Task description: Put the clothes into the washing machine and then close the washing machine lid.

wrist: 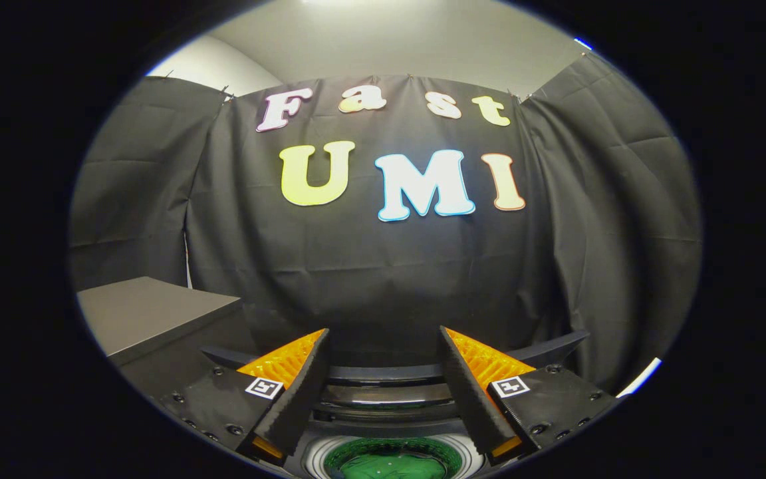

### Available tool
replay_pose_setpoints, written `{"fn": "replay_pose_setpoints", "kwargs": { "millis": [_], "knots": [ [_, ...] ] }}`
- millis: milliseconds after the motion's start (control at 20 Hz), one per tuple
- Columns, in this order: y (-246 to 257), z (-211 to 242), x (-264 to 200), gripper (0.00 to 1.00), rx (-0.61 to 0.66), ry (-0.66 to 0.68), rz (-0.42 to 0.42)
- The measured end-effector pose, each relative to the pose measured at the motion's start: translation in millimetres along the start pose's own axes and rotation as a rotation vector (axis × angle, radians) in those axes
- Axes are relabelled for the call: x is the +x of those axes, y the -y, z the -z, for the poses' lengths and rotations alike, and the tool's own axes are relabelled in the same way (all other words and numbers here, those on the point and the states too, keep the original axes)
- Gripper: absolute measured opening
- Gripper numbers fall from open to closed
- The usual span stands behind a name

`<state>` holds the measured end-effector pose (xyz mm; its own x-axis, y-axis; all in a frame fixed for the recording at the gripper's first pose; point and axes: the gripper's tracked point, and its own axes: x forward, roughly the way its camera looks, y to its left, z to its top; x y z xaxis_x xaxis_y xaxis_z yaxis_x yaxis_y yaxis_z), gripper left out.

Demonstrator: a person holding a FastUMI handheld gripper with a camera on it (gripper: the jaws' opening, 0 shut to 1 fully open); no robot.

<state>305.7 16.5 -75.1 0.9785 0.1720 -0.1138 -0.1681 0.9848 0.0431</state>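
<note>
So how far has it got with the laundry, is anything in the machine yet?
Done, it seems: something green lies inside the washing machine's drum, below the fingers; whether it is the clothes, I cannot tell. In hand: nothing, since the gripper is open and holds nothing. Left: closing the lid, which looks raised behind the drum opening, just ahead of the fingers.

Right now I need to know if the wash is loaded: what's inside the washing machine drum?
Between the open gripper fingers, the washing machine drum opening shows something green inside. Whether that is clothing is unclear; the fingers cover the drum's sides.
</note>
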Motion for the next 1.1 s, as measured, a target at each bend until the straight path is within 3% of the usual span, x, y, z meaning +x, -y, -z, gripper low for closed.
{"fn": "replay_pose_setpoints", "kwargs": {
  "millis": [1100],
  "knots": [
    [3.0, 44.2, -61.7, 0.98, -0.017, -0.059, 0.039]
  ]
}}
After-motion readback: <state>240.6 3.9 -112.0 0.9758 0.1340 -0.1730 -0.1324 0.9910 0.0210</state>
